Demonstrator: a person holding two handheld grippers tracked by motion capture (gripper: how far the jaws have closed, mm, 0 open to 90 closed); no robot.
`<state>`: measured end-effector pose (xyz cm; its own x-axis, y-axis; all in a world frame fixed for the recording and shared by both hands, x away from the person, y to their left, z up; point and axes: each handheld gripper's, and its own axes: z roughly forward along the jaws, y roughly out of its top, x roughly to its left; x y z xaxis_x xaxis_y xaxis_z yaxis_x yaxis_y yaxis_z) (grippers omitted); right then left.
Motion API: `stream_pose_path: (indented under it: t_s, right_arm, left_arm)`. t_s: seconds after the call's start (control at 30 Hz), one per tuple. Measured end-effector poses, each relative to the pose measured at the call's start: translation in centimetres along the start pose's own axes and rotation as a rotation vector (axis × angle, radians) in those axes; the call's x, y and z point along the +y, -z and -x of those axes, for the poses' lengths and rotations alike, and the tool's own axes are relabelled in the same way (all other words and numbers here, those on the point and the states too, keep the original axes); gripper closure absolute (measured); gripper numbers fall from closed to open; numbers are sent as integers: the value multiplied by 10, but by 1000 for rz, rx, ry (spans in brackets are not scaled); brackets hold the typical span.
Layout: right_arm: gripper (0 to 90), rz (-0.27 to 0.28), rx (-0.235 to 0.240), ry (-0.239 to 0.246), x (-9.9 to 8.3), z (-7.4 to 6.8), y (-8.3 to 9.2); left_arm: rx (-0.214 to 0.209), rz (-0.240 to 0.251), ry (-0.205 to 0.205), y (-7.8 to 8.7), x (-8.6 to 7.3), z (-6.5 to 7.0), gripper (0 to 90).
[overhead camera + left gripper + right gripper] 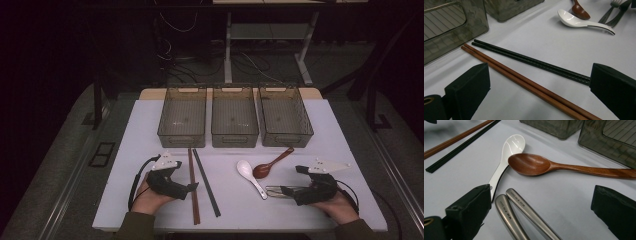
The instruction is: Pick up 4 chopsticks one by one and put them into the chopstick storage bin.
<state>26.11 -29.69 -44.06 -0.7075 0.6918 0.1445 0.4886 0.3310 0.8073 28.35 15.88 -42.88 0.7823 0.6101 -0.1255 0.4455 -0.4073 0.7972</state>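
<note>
My left gripper (192, 187) rests on the white table (145, 130) at the near left, jaws open. A pair of brown chopsticks (524, 81) runs between its jaws, untouched, with black chopsticks (531, 61) just beyond. At the near right, my right gripper (286, 190) is open too. Two metal cutlery handles (522, 213) lie between its jaws without contact. A white ceramic spoon (509, 152) and a wooden spoon (536, 165) lie just ahead of it, the wooden bowl against the white handle.
Three grey see-through bins stand in a row at the back: left (181, 141), middle (234, 141) and right (286, 141), all holding nothing. A person's hands hold both grippers near the front edge. Dark floor and desk legs lie beyond.
</note>
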Motion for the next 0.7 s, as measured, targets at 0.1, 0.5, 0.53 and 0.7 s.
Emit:
stream_pose_path:
  t_s: [0.1, 0.5, 0.53, 0.7]
  right_arm:
    - [29, 5, -1, -5, 0, 1, 0]
    - [29, 6, 2, 5, 2, 1, -2]
    - [29, 5, 1, 7, 2, 1, -3]
    - [30, 9, 7, 4, 4, 1, -4]
  left_arm:
    - [11, -3, 6, 0, 0, -1, 29]
    - [63, -16, 23, -2, 4, -3, 114]
    - [63, -16, 23, -2, 4, -3, 127]
    - [81, -22, 43, -3, 4, -2, 185]
